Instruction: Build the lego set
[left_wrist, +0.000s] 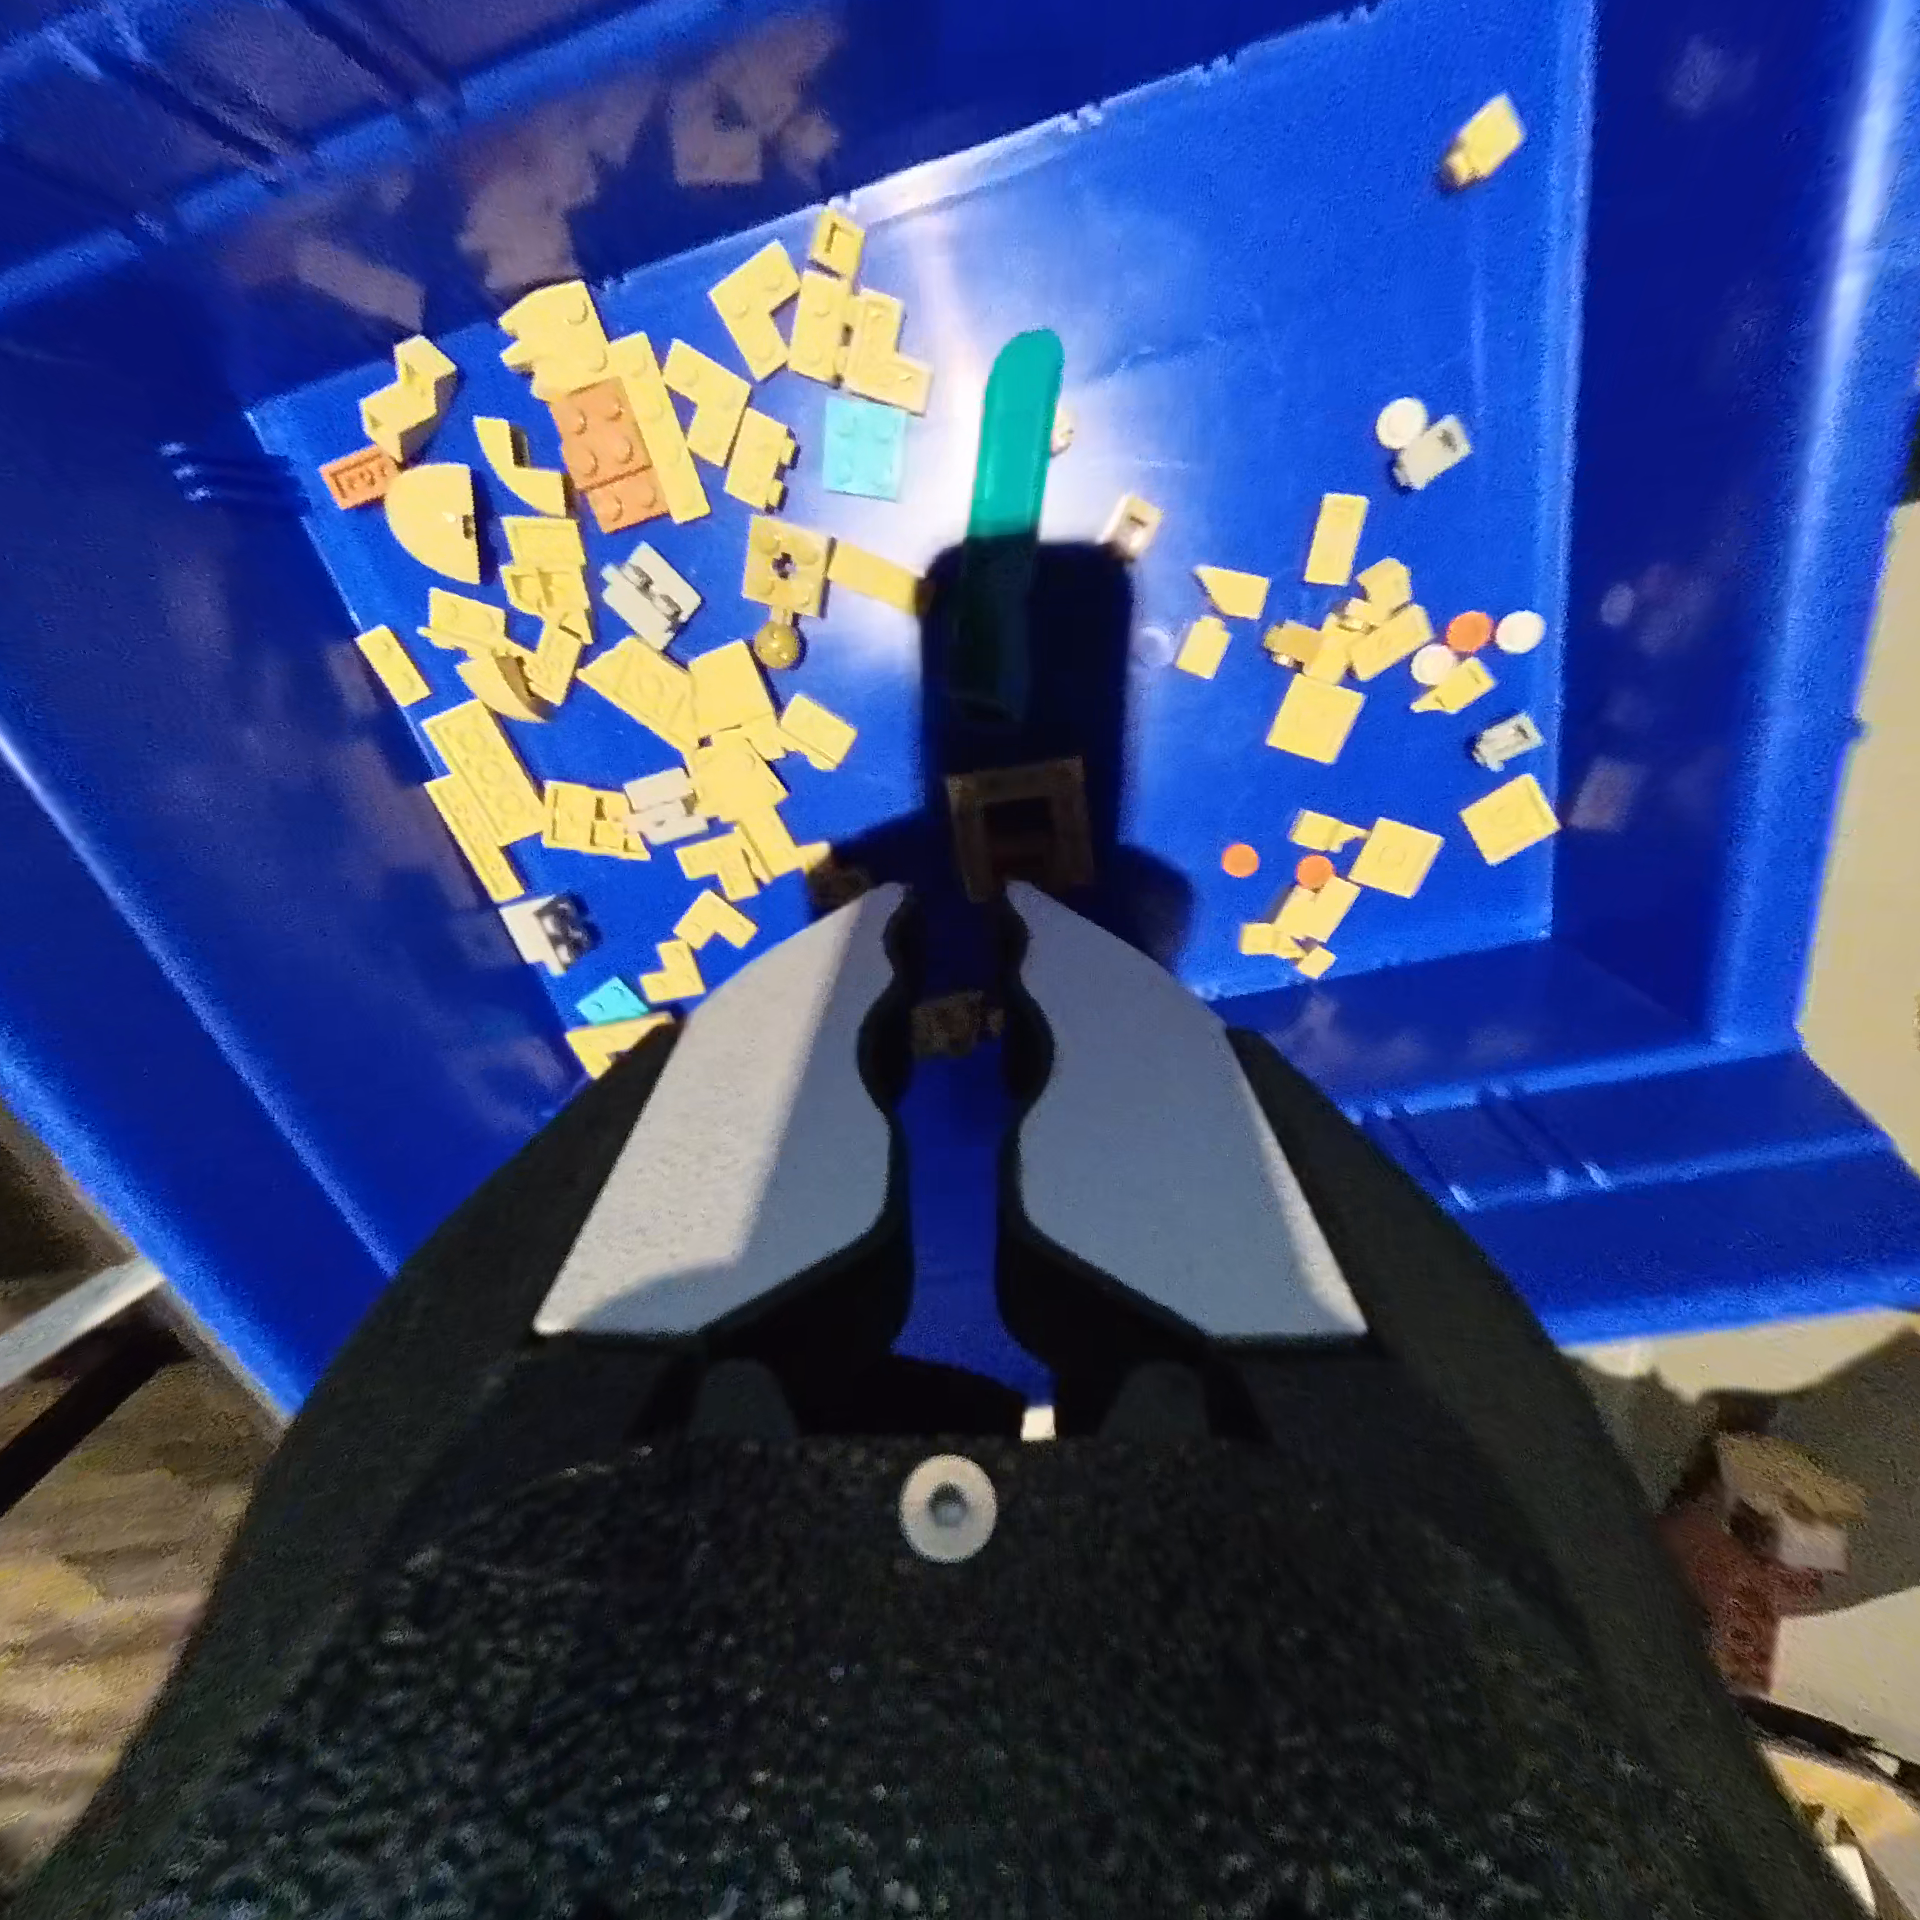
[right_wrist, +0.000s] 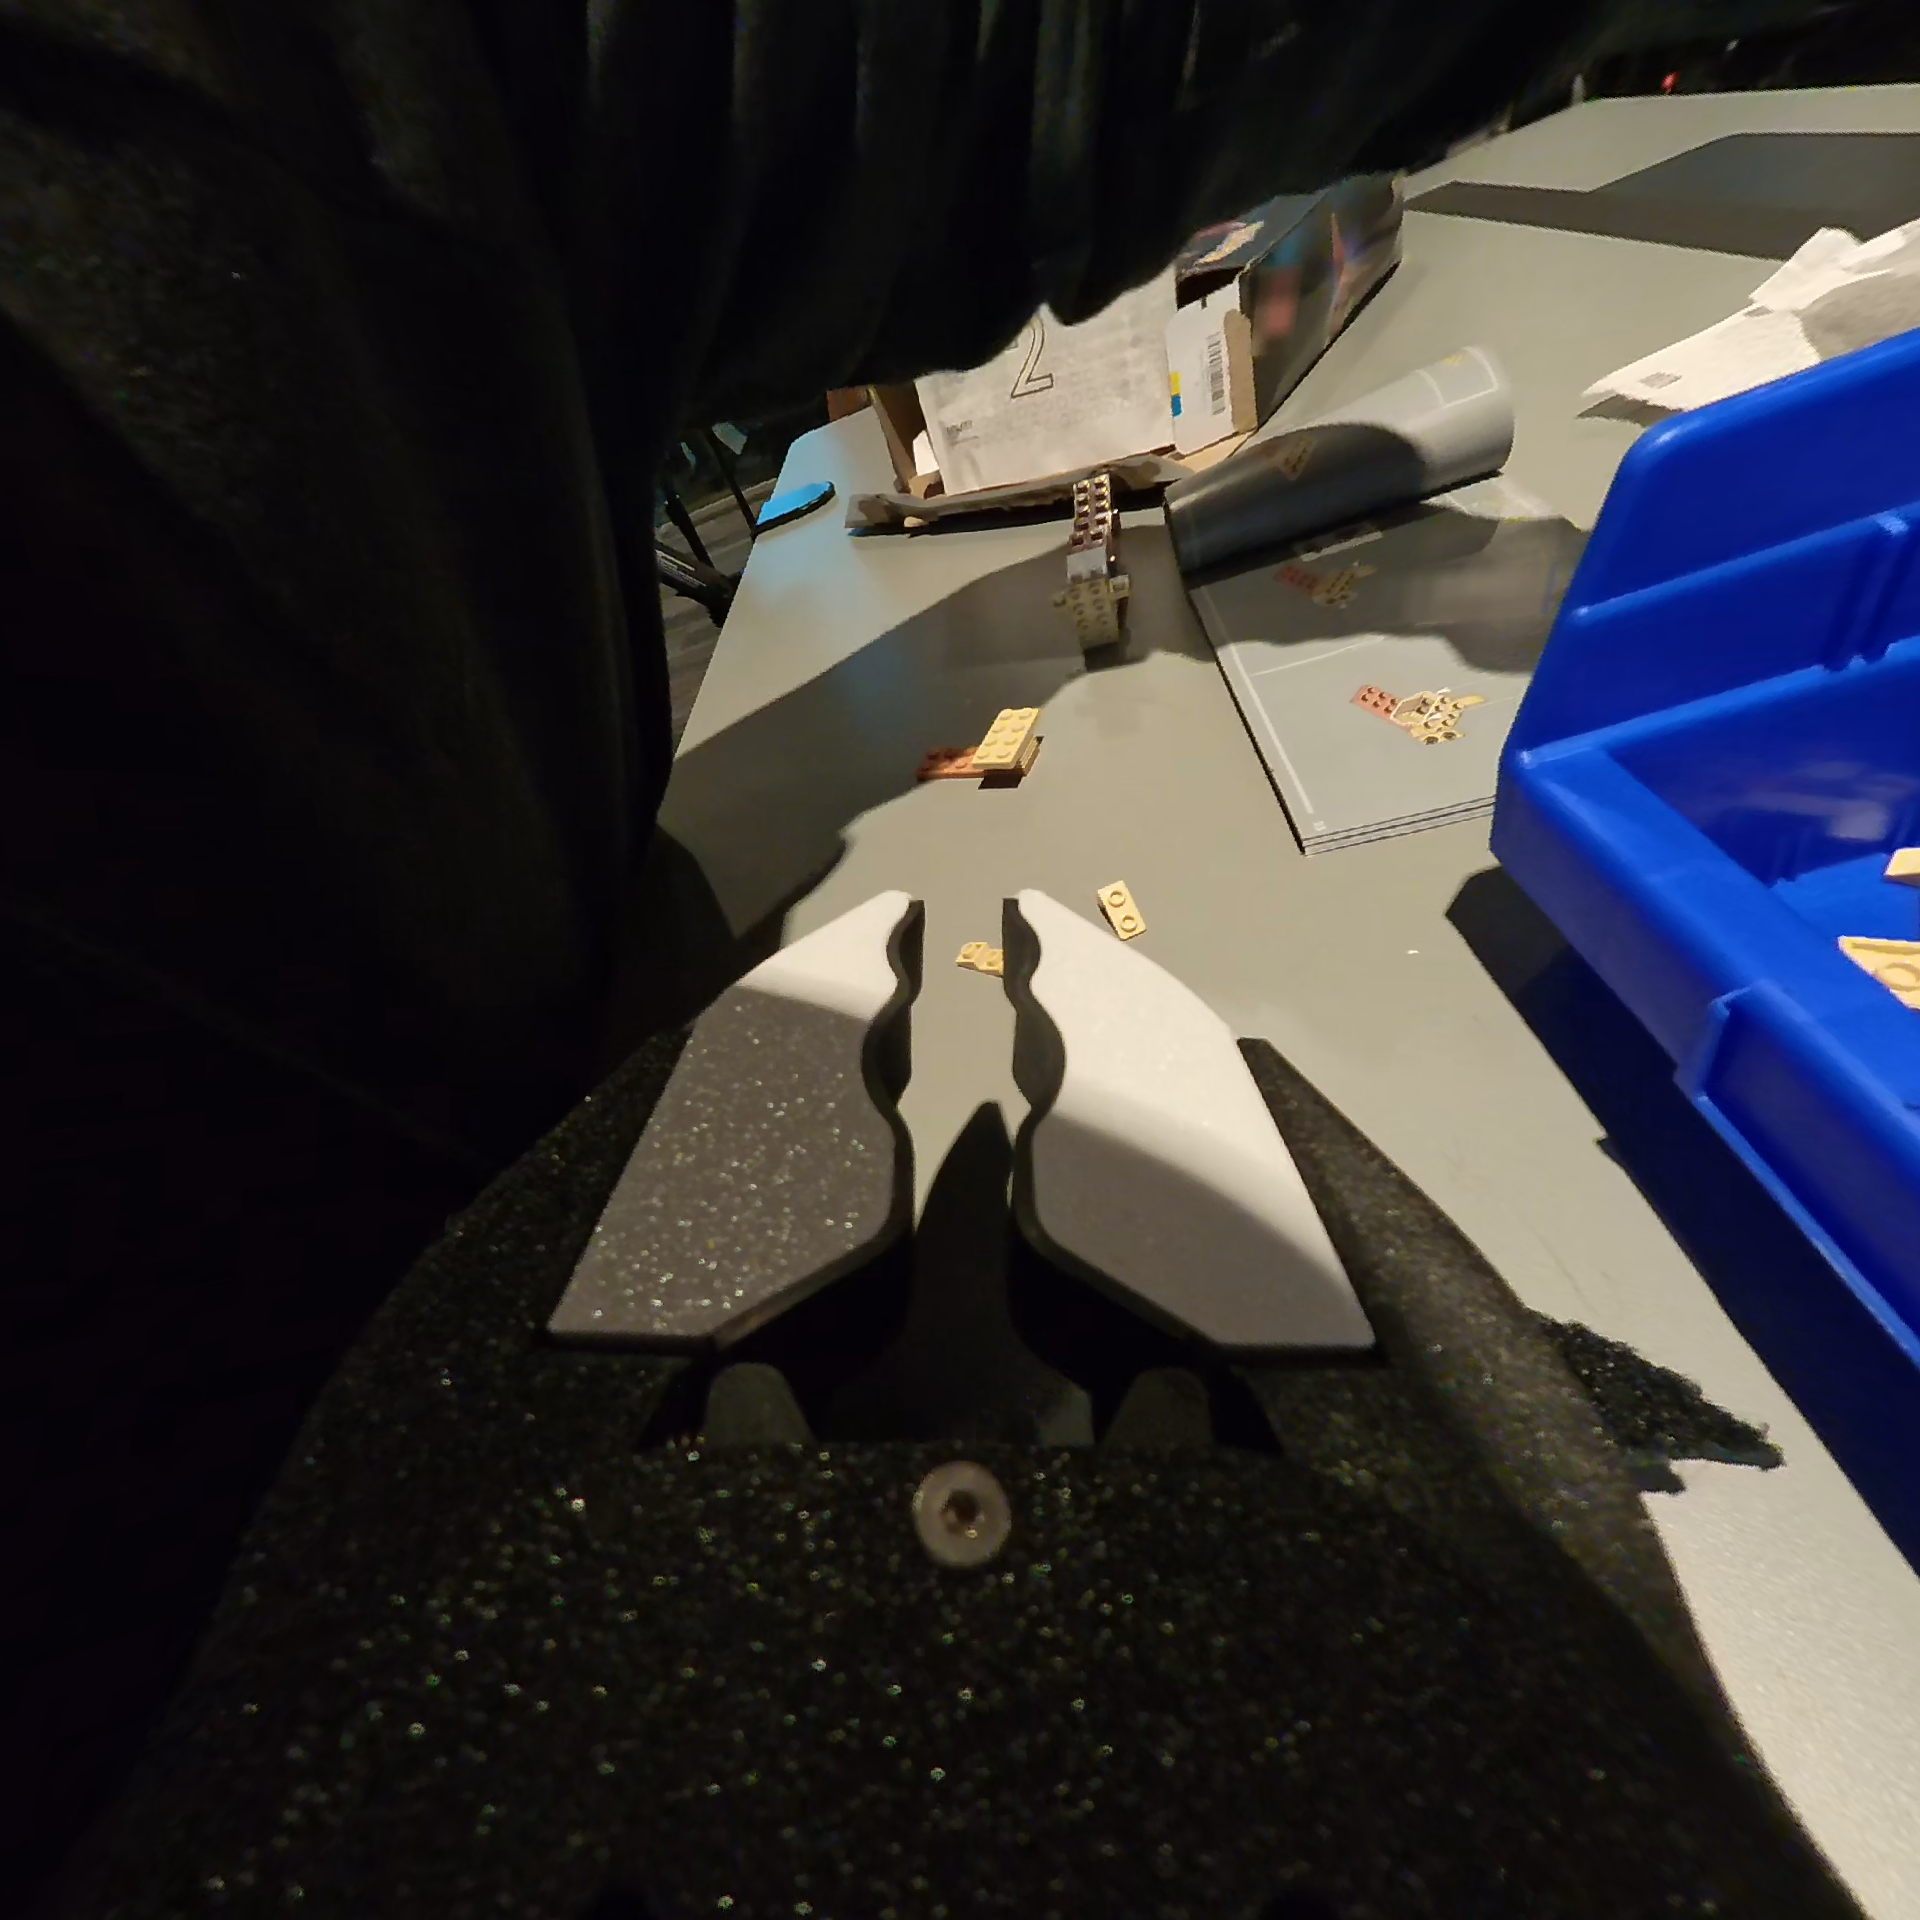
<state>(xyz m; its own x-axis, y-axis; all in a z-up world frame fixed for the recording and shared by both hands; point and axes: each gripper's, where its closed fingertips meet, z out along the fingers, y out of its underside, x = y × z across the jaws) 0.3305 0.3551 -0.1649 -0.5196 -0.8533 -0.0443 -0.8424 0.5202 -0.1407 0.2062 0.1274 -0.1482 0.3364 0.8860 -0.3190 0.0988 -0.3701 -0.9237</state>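
In the left wrist view my left gripper (left_wrist: 958, 896) hangs over a blue bin (left_wrist: 1683, 623) and is narrowly open. Many loose tan Lego pieces (left_wrist: 623, 644) lie on the bin floor. A tan square frame piece (left_wrist: 1020, 831) sits in shadow just past the fingertips; I cannot tell if they touch it. A small tan piece (left_wrist: 948, 1023) shows through the gap. In the right wrist view my right gripper (right_wrist: 961, 904) is narrowly open and empty, low over the grey table (right_wrist: 1299, 1039). A tiny tan piece (right_wrist: 980, 956) lies just past its tips.
A green brick separator (left_wrist: 1013, 447) lies in the bin. On the table are a tan plate (right_wrist: 1122, 912), a tan-on-brown assembly (right_wrist: 987, 753), an upright partial build (right_wrist: 1091, 582), an open instruction booklet (right_wrist: 1382, 727), a cardboard box (right_wrist: 1247, 343) and the blue bin (right_wrist: 1683, 727). A person's dark clothing (right_wrist: 312, 520) fills the left. The left gripper's tips are roughly 25 cm from the right gripper's. The tiny tan piece (right_wrist: 980, 956) is about 9 cm from my right fingertips and 30 cm from my left.
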